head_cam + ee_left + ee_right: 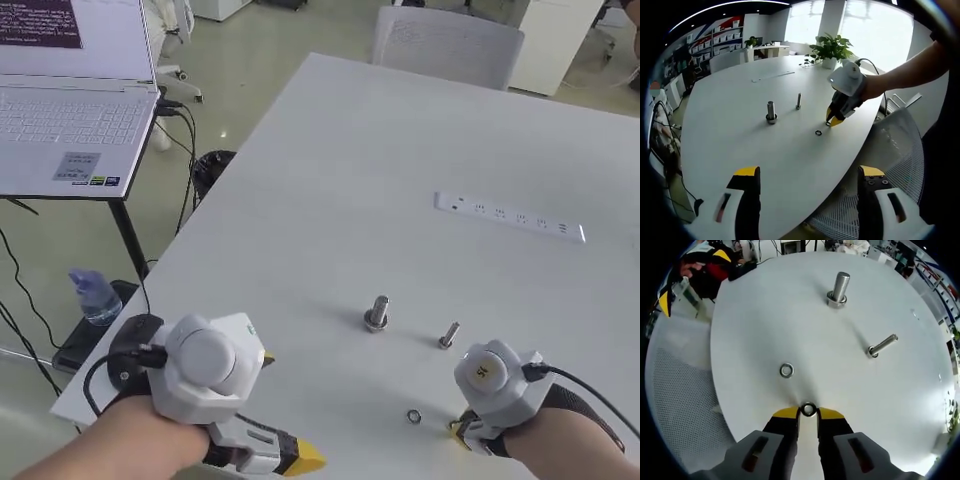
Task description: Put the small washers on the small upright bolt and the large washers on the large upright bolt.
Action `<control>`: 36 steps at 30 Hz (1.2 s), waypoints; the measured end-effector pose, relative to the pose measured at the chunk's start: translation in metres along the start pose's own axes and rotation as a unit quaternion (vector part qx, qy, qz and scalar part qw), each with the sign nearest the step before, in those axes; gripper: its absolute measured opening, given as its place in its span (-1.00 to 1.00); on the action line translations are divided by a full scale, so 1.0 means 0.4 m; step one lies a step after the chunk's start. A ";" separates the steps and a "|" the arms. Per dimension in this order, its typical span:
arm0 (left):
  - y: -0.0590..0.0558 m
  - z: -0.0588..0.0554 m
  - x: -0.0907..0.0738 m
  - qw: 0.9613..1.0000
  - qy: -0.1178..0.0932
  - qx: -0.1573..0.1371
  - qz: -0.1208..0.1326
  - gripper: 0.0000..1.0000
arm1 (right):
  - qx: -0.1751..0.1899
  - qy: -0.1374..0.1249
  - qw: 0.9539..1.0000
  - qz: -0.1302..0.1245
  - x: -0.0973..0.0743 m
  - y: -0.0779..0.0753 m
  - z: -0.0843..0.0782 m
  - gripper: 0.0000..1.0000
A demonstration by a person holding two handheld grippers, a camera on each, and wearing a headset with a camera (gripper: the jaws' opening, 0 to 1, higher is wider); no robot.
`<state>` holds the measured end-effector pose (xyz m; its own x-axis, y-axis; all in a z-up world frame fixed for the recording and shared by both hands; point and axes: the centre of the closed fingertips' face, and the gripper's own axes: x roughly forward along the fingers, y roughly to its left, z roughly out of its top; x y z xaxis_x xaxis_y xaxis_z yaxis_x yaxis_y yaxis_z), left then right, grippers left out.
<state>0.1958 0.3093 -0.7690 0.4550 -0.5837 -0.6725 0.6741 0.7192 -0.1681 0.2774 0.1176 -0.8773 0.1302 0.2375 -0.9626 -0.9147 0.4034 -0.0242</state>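
The large bolt (377, 313) (839, 289) and the small bolt (449, 335) (882, 346) stand upright on the white table (330, 200). A loose washer (414, 416) (786, 370) (818, 132) lies flat near the table's front edge. My right gripper (808, 412) (462, 428) (832, 120) is low at that edge, and its yellow fingertips (787, 413) pinch another washer (808, 409) between them. I cannot tell whether that washer is off the table. My left gripper (809, 175) (305, 460) is open with nothing in it, off the front left corner.
A white power strip (510, 215) lies at the back right. An open laptop (70, 110) sits on a side stand at left, with a water bottle (95, 296) below it. A mesh chair (865, 205) is by the front edge and a grey chair (445, 45) at the far side.
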 end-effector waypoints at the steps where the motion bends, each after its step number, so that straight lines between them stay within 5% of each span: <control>1: 0.001 -0.001 0.000 1.000 0.000 0.000 0.000 0.59 | 0.000 0.000 1.000 0.001 0.000 0.000 0.000 -0.71; 19: -0.009 -0.017 -0.007 1.000 0.001 -0.010 0.003 0.57 | 0.008 0.007 1.000 0.009 -0.001 -0.004 -0.001 -0.75; 36: -0.004 0.001 -0.005 1.000 -0.006 -0.001 0.007 0.62 | 0.007 0.004 1.000 0.023 -0.013 -0.006 -0.006 -0.75</control>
<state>0.1941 0.3092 -0.7671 0.4711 -0.5788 -0.6657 0.6668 0.7277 -0.1607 0.2778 0.1133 -0.8729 0.0844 0.2493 -0.9647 -0.9142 0.4045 0.0246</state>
